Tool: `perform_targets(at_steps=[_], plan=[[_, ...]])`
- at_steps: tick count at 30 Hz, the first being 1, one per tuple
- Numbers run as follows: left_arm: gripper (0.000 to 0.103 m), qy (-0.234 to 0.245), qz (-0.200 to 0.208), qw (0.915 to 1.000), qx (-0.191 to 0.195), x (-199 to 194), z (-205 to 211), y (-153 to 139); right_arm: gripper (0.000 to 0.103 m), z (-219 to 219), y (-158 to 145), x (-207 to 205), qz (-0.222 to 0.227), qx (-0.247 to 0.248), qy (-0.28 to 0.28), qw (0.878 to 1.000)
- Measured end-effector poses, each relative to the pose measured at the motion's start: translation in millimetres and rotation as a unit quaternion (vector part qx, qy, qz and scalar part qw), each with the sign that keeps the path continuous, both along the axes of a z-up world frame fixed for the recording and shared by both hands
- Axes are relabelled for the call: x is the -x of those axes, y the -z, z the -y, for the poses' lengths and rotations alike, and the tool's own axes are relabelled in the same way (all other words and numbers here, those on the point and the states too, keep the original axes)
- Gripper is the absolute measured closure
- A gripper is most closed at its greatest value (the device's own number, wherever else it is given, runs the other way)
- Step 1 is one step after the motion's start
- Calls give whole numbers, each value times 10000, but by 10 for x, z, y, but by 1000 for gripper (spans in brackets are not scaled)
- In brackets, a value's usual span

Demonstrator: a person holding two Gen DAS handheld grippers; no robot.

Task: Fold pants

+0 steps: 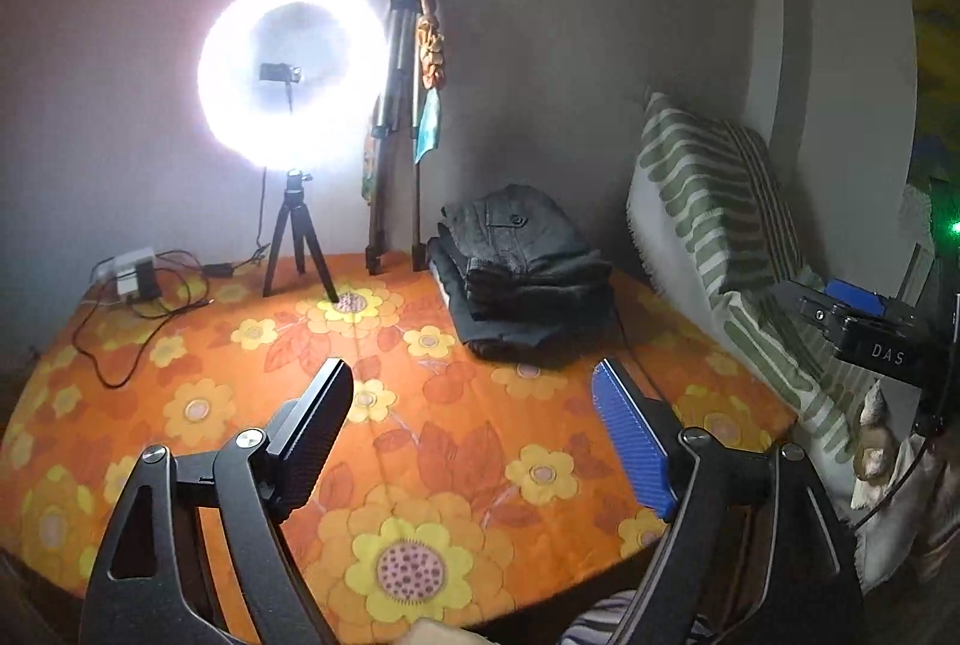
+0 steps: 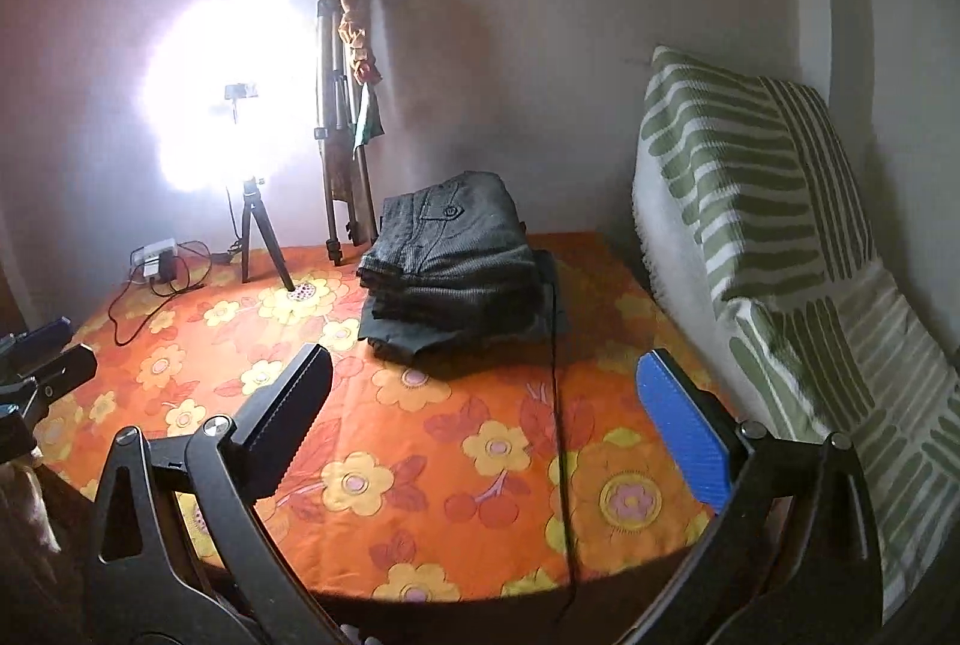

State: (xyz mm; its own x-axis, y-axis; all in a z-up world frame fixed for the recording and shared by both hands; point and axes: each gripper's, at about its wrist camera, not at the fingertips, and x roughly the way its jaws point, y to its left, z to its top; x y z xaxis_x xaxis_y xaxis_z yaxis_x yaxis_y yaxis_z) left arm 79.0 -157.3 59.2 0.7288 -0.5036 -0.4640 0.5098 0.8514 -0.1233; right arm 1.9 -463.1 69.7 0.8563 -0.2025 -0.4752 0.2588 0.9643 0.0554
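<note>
Folded pants (image 1: 519, 267): a stack of dark grey garments, the top one showing a buttoned pocket flap, resting on a wider black folded piece; the exact count of garments in the stack cannot be told. The stack lies on the far side of the orange floral bedspread (image 1: 420, 423), against the wall, just right of the folded tripod (image 1: 396, 129) and left of the green-and-white striped cushion (image 1: 714, 201). One ring light (image 1: 294, 69) on a small tripod stand stands left of the stack, with a small camera at its centre. One white power adapter (image 1: 132, 270) with black cables lies further left of the stack, at the bedspread's far edge. One thin black cable (image 2: 561, 435) runs from the stack's right side toward the near edge of the bedspread. Grippers: two. Left gripper (image 1: 474, 435): fingers spread wide, one black pad and one blue pad, holding nothing, hovering above the bedspread, well short of the stack. Right gripper (image 2: 480, 429): fingers likewise spread wide, black and blue pads, holding nothing, hovering short of the stack, the black cable passing beneath the gap.
</note>
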Motion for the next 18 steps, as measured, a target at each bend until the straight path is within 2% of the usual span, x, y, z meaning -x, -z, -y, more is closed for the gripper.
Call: perform_targets(at_steps=[7,18], plan=[[17,-360,-38,9992,-169,219,-120,83,0,-68,85,276,122,-128,290,9994],[14,-364,192,9989,-235,575,-200,9,0,-207,42,588,332,97,492,9982]])
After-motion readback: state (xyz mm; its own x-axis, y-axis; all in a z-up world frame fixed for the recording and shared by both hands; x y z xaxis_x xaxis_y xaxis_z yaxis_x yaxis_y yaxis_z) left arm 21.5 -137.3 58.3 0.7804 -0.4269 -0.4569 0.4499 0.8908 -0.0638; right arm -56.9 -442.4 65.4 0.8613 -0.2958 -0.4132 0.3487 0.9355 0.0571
